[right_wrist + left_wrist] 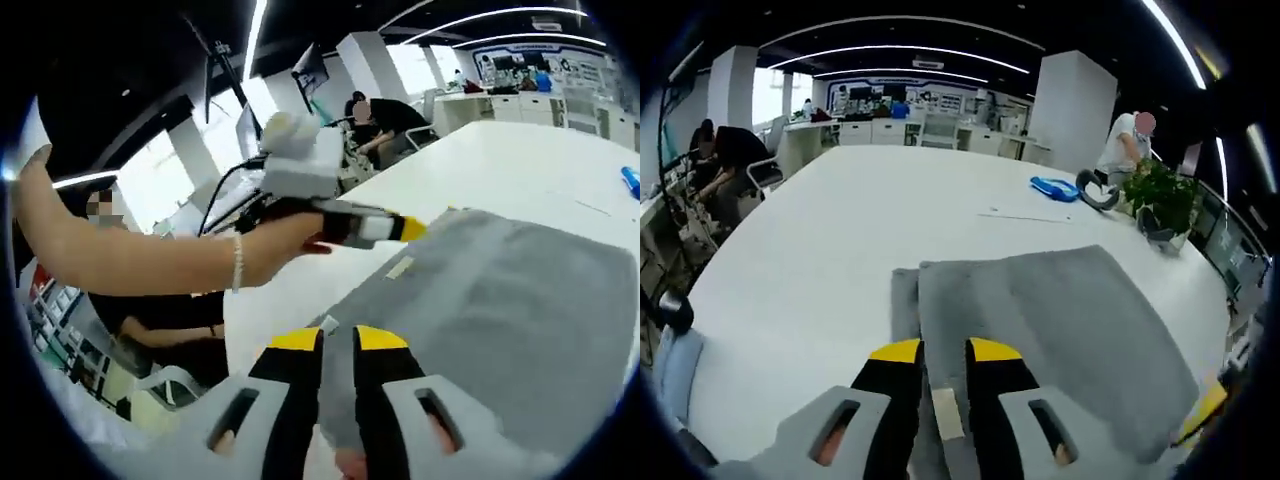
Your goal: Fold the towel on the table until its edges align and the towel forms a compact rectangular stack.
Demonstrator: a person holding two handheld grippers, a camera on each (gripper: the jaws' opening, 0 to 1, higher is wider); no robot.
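A grey towel [1060, 320] lies spread on the white table [840, 230], with a narrow strip of a lower layer showing along its left side. At the near edge my left gripper [945, 352] is shut on the towel, a small white label pinched between its yellow-tipped jaws. In the right gripper view the towel [510, 300] stretches off to the right, and my right gripper [337, 340] is shut on its near corner. The left gripper [405, 229], held in a person's hand [285, 245], clamps the towel's edge just above the label [400, 267].
A blue object [1055, 187], a dark curved thing [1095, 192] and a potted plant [1165, 198] sit at the table's far right. One person [1128, 145] stands beyond them, and another [725, 160] bends over at the left. The table's left edge [715, 270] is close.
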